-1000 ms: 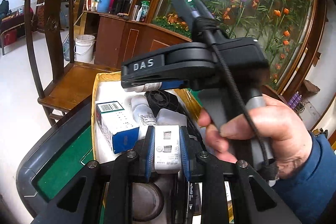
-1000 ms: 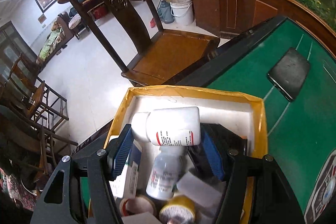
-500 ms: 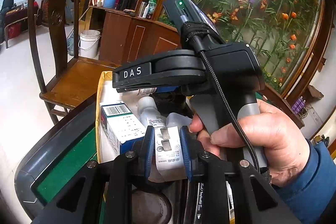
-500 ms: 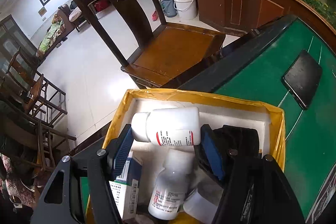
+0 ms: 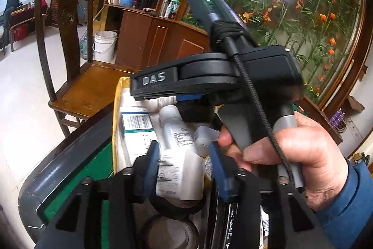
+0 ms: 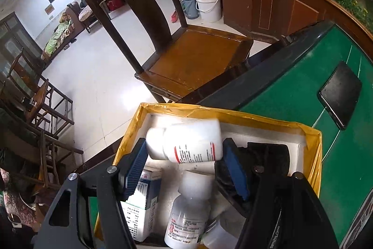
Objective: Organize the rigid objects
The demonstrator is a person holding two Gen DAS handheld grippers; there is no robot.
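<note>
Several items are already sitting in the yellow-lined box (image 6: 312,132). The left gripper (image 5: 184,162) is opening, letting a white plug adapter (image 5: 179,176) go just ahead of its pads, while the right gripper (image 6: 186,169) is clenching a white pill bottle (image 6: 188,141) above the box; that drop is still pending.

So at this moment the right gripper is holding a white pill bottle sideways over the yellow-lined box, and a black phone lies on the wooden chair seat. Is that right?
Not quite. The black phone lies on the green table top, not on the wooden chair; the right wrist view shows it. The rest stands: the right gripper holds the white pill bottle sideways over the yellow-lined box.
</note>
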